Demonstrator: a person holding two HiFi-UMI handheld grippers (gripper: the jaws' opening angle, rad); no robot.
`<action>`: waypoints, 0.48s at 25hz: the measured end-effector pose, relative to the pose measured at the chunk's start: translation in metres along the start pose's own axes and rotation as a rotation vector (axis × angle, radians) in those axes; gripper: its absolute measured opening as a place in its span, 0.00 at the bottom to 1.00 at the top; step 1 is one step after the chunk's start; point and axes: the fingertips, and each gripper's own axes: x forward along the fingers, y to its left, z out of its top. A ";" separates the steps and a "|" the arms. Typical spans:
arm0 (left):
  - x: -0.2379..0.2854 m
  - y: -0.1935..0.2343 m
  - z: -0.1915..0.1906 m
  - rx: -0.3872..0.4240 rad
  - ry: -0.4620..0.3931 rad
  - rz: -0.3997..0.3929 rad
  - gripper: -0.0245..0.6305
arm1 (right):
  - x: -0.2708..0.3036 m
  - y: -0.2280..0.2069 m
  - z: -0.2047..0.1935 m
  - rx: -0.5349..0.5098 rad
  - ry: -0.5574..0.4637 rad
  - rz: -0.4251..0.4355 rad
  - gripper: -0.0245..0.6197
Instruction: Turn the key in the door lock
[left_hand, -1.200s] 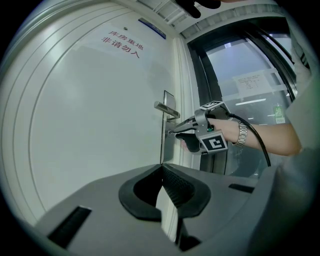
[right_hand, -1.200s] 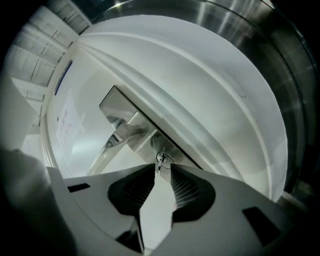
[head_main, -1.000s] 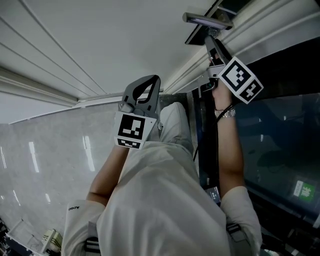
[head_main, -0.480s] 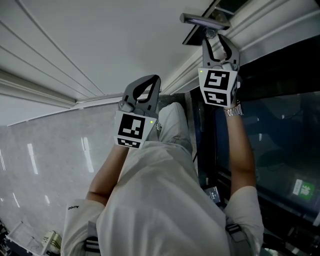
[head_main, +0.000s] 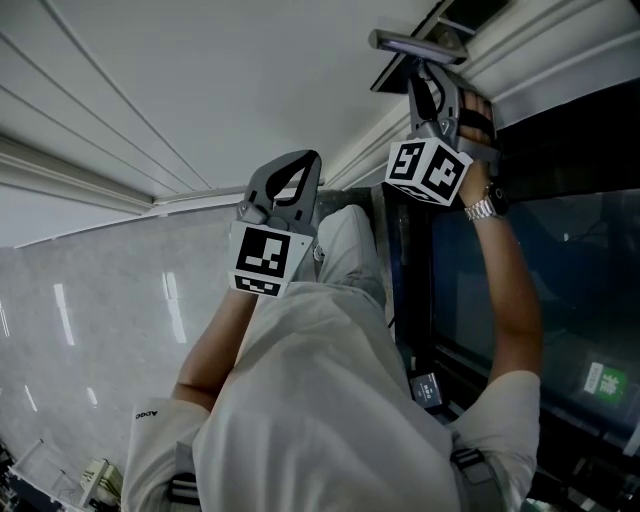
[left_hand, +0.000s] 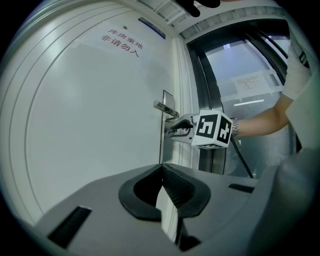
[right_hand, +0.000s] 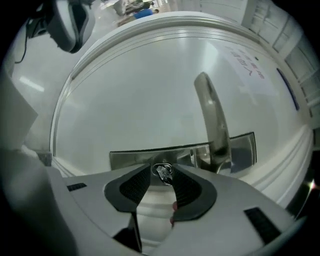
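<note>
1. The right gripper (head_main: 432, 80) is up against the lock plate (right_hand: 145, 157) on the door (head_main: 200, 90), just under the lever handle (right_hand: 212, 115), because that is where the key (right_hand: 163, 172) stands out of the lock. Its jaws are closed on the key's head, with the tips pinching it from both sides.
2. This gripper points almost straight at the door, in line with the key. Held that way, a roll of the wrist should twist the key about its own axis instead of levering it sideways.
3. Its marker cube (head_main: 428, 170) sits tilted, corner towards the head view. This suggests the wrist is partway through a roll, so the turning step is probably under way. How far the lock has gone cannot be told.
4. The left gripper (head_main: 306, 160) hangs in front of the person's chest, well apart from the lock. Its jaws are closed together with nothing between them. One gripper is enough for the key, so the left one seems to be parked clear of the work.
5. Nothing touches the lever handle.
</note>
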 end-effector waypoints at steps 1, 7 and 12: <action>0.000 0.001 0.000 -0.001 0.000 0.002 0.05 | 0.002 0.002 0.000 -0.047 0.004 -0.006 0.25; -0.003 0.006 0.000 -0.003 0.004 0.013 0.05 | 0.005 -0.002 -0.002 -0.173 0.021 -0.093 0.19; -0.004 0.008 -0.001 -0.003 0.009 0.014 0.05 | 0.005 -0.005 -0.001 -0.185 0.022 -0.143 0.15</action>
